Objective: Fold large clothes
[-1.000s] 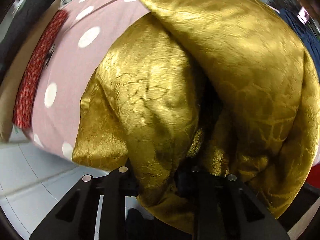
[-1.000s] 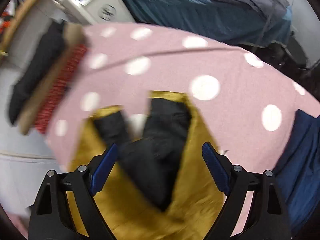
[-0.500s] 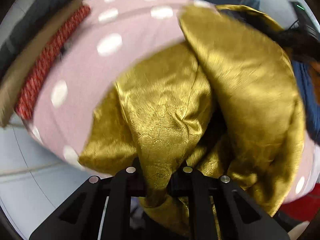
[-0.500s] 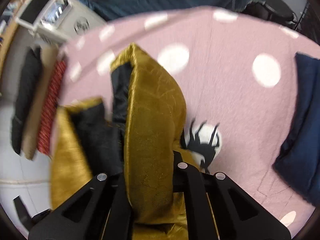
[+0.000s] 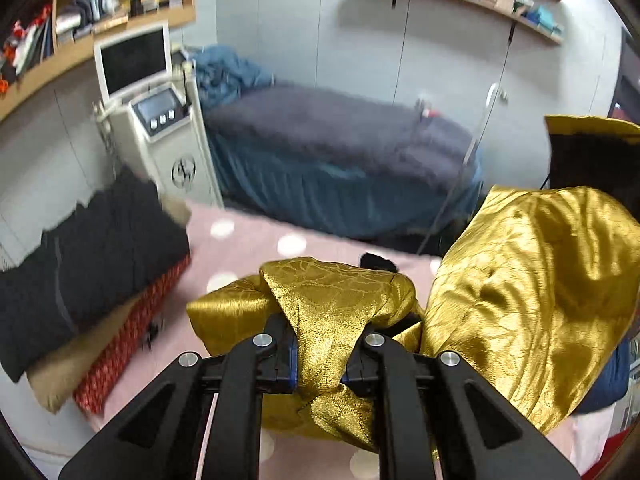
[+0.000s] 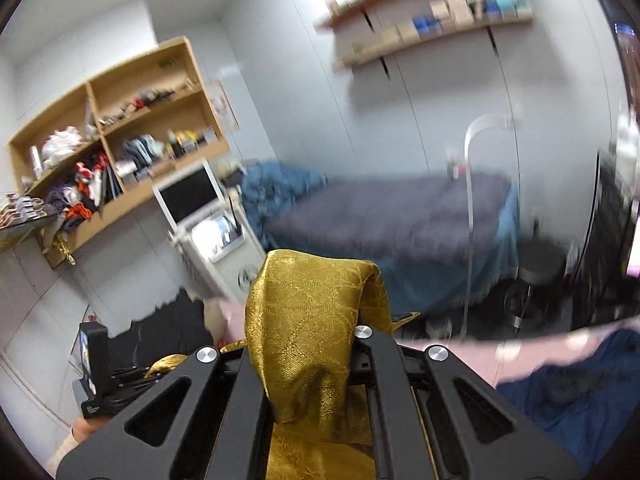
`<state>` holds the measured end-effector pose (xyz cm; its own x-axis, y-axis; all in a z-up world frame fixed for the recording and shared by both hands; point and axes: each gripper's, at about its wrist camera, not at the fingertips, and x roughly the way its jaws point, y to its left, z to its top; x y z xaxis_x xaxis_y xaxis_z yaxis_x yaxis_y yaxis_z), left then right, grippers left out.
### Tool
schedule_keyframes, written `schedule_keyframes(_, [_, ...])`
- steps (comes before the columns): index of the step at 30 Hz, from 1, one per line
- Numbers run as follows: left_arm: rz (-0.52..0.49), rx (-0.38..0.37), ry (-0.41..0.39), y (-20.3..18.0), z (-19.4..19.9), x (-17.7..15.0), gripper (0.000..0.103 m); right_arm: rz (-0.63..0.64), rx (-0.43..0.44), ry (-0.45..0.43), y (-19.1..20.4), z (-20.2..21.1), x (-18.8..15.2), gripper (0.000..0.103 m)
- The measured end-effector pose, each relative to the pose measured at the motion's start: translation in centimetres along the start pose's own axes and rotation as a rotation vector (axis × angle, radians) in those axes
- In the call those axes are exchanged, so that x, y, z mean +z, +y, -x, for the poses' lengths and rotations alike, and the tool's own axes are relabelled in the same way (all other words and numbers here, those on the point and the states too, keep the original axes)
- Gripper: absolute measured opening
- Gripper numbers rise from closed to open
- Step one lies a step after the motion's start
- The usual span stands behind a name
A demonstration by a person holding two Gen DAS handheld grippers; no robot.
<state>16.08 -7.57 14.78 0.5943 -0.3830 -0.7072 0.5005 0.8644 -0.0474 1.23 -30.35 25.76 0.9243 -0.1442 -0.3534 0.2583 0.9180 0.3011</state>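
Gold, shiny brocade garment with a black lining [image 5: 528, 292] hung bunched between both grippers, lifted above the pink polka-dot bed cover [image 5: 248, 248]. Left gripper [image 5: 320, 372], jaws nearly closed, pinched a fold of the gold cloth between its blue pads. Right gripper [image 6: 308, 364] was clamped tight on another fold, which stood up over its fingers. At the left lay a stack of folded black, tan and red clothes [image 5: 92, 280]; a dark blue cloth [image 6: 580, 384] lay at the right.
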Motion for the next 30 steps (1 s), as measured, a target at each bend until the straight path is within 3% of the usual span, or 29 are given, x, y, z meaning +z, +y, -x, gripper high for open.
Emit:
schedule_keyframes(3, [-0.003,-0.003,-0.062,-0.3,1.3,0.7,0.013,0.027,0.066,-0.047,1.4,4.1,1.7,0.002])
schedule_keyframes(5, [-0.004,0.011,-0.041,0.1,0.6,0.0,0.014,0.026,0.101,0.011,1.5,4.7,0.9,0.002])
schedule_keyframes(8, [0.001,0.051,0.076,1.8,-2.8,-3.2,0.015,0.037,0.112,0.172,1.3,5.1,-3.6,0.003])
schedule_keyframes(13, [0.043,0.115,0.377,6.3,-9.8,-12.8,0.017,-0.098,0.011,0.565,-3.2,1.0,-17.6,0.003])
schedule_keyframes(16, [0.181,0.115,0.564,9.4,-12.9,-19.0,0.023,-0.211,-0.062,0.762,-6.9,-0.2,-26.1,0.003])
schedule_keyframes(18, [0.281,0.104,0.622,10.5,-13.4,-21.2,0.029,-0.222,-0.163,0.841,-8.6,-0.6,-30.3,0.003])
schedule_keyframes(20, [0.301,0.113,0.599,10.6,-12.7,-21.8,0.032,-0.197,-0.226,0.878,-9.3,-0.7,-32.4,0.004])
schedule_keyframes(22, [0.244,0.138,0.545,9.9,-11.7,-20.7,0.046,-0.189,-0.265,0.890,-9.4,-0.7,-33.1,0.008])
schedule_keyframes(24, [0.156,0.155,0.479,8.7,-10.4,-19.2,0.059,-0.221,-0.235,0.880,-9.6,-0.6,-32.4,0.027])
schedule_keyframes(25, [0.113,0.150,0.437,7.8,-9.5,-18.1,0.068,-0.219,-0.226,0.871,-9.5,-0.3,-32.2,0.051])
schedule_keyframes(26, [0.084,0.146,0.407,7.0,-8.9,-17.2,0.072,-0.200,-0.223,0.848,-9.2,0.1,-31.7,0.065])
schedule_keyframes(30, [-0.032,0.034,0.273,2.4,-5.7,-14.3,0.091,-0.063,-0.255,0.811,-7.7,1.4,-31.8,0.066])
